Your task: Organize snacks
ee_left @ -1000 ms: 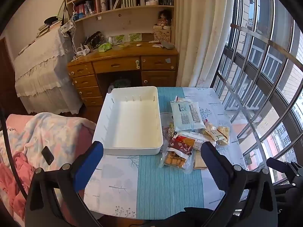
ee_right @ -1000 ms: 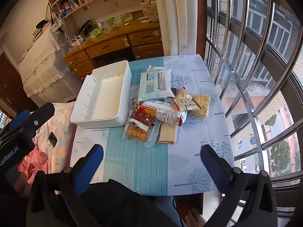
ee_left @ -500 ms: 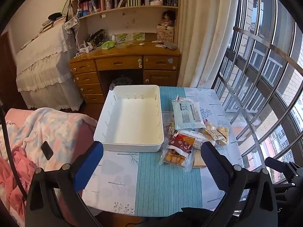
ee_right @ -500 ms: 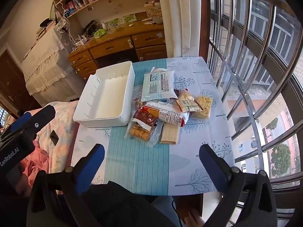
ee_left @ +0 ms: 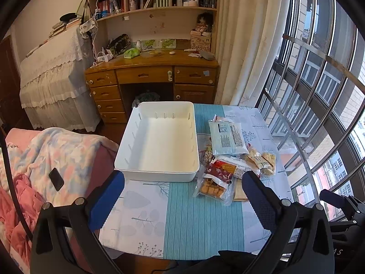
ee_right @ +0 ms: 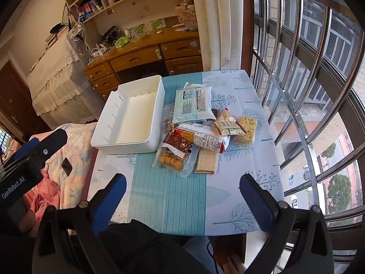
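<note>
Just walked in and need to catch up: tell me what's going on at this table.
A person holding two blue-fingered grippers is about to sort snacks. The left gripper and right gripper both hover open above the near edge of the blue-and-white tablecloth, holding nothing. The white rectangular plastic bin has nothing in it. Beside it lies an untouched pile: a pale blue flat packet, a dark red biscuit bag, a tan wafer pack and a clear bag of yellow puffs.

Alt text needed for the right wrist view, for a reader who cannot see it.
An empty white bin sits on a tablecloth-covered table beside a pile of snack packets. The right tongs hover open above the table's near edge, holding nothing. A wooden desk and barred window lie beyond.
</note>
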